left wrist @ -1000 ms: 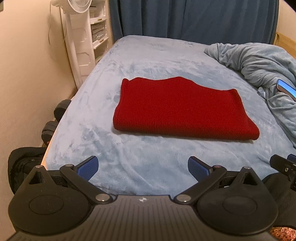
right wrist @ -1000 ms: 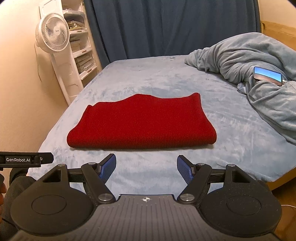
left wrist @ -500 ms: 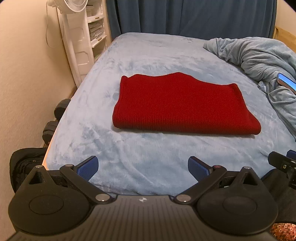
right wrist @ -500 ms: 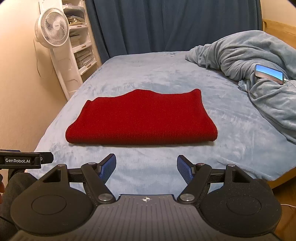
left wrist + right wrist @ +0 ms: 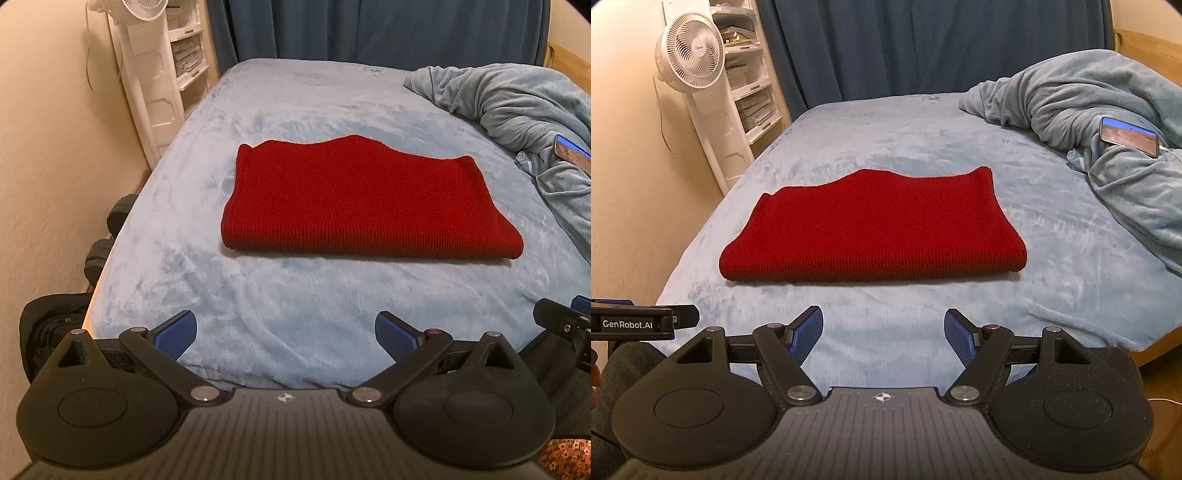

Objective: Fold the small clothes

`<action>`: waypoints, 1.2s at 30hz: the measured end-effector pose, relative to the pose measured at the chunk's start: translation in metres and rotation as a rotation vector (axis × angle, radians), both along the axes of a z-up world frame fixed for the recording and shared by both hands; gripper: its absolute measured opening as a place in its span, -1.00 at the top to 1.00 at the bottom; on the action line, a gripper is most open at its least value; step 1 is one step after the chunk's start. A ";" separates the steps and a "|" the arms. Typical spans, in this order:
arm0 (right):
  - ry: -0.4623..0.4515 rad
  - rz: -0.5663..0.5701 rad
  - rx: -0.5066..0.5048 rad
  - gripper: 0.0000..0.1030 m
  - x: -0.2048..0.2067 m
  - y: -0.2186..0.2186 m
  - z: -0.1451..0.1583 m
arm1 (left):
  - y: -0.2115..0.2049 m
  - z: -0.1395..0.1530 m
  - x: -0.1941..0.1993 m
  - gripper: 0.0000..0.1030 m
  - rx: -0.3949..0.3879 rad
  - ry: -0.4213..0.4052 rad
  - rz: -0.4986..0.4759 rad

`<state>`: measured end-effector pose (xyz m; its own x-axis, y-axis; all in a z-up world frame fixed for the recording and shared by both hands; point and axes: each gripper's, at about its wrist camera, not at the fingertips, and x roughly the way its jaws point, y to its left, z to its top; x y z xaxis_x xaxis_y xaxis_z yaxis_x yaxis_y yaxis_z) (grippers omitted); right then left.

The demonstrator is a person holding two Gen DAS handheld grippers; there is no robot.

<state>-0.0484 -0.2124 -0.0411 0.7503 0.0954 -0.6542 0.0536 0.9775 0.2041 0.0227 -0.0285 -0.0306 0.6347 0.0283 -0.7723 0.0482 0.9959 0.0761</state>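
A red knitted garment (image 5: 362, 206) lies folded into a flat rectangle on the light blue bed (image 5: 295, 314); it also shows in the right wrist view (image 5: 875, 236). My left gripper (image 5: 286, 332) is open and empty, held back over the bed's near edge, well short of the garment. My right gripper (image 5: 882, 332) is open and empty too, also short of the garment's near fold. The tip of the right gripper shows at the right edge of the left wrist view (image 5: 561, 325).
A rumpled grey-blue blanket (image 5: 1089, 122) with a phone (image 5: 1128, 136) on it lies at the right. A white fan (image 5: 690, 55) and shelves (image 5: 750, 88) stand by the left wall. Dark dumbbells (image 5: 110, 229) lie on the floor at the bed's left. A dark blue curtain (image 5: 923, 48) hangs behind.
Both grippers have drawn back and risen slightly, so the garment sits a little farther off in view. The garment has not moved and both grippers stay open.
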 end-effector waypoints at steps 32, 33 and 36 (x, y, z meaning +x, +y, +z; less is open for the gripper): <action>0.110 -0.040 0.210 -0.62 0.045 -0.025 -0.040 | 0.004 -0.039 0.039 -0.99 0.022 0.119 0.029; 0.119 -0.072 0.263 -0.63 0.053 -0.035 -0.045 | 0.007 -0.041 0.045 -0.99 0.020 0.125 0.039; 0.147 -0.207 0.424 -0.68 0.082 -0.069 -0.065 | 0.020 -0.045 0.064 -0.99 0.010 0.134 0.088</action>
